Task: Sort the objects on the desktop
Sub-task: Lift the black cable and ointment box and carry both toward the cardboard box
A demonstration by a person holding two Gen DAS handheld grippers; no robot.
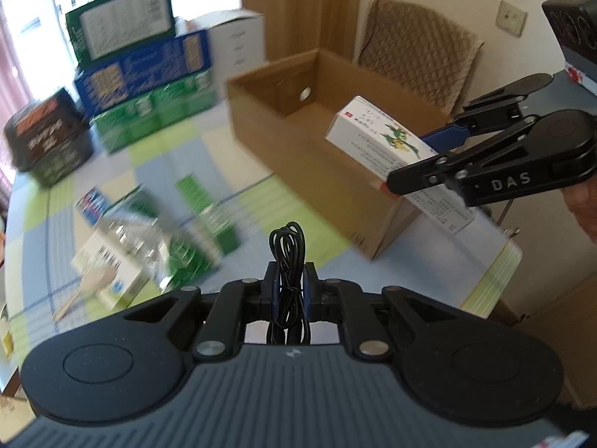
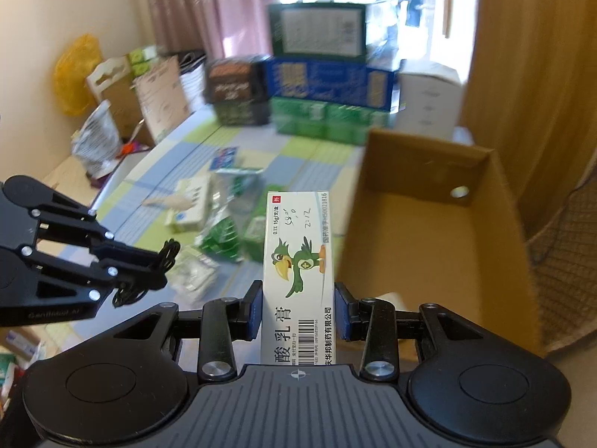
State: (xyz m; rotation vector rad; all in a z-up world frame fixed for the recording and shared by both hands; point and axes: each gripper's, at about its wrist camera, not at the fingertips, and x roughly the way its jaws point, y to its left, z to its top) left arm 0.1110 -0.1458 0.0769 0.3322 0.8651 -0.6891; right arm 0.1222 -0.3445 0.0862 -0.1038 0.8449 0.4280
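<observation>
My left gripper [image 1: 289, 291] pinches a coiled black cable [image 1: 288, 257] between nearly shut jaws; my right gripper [image 2: 298, 308] clamps a white ointment box [image 2: 298, 272] with a green bird on it, standing upright between the pads. The open cardboard box [image 2: 440, 224] lies ahead and right of my right jaws. I judge each item should be carried fully over the rim before letting go, clear of the loose packets [image 1: 149, 242] beyond my left jaws.

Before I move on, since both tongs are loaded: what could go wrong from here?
The coiled black cable is pinched only mid-bundle by the left tongs; loops may slip loose. The right tongs hold the white ointment box near one end, so it could pivot or clip the cardboard box's wall.
</observation>
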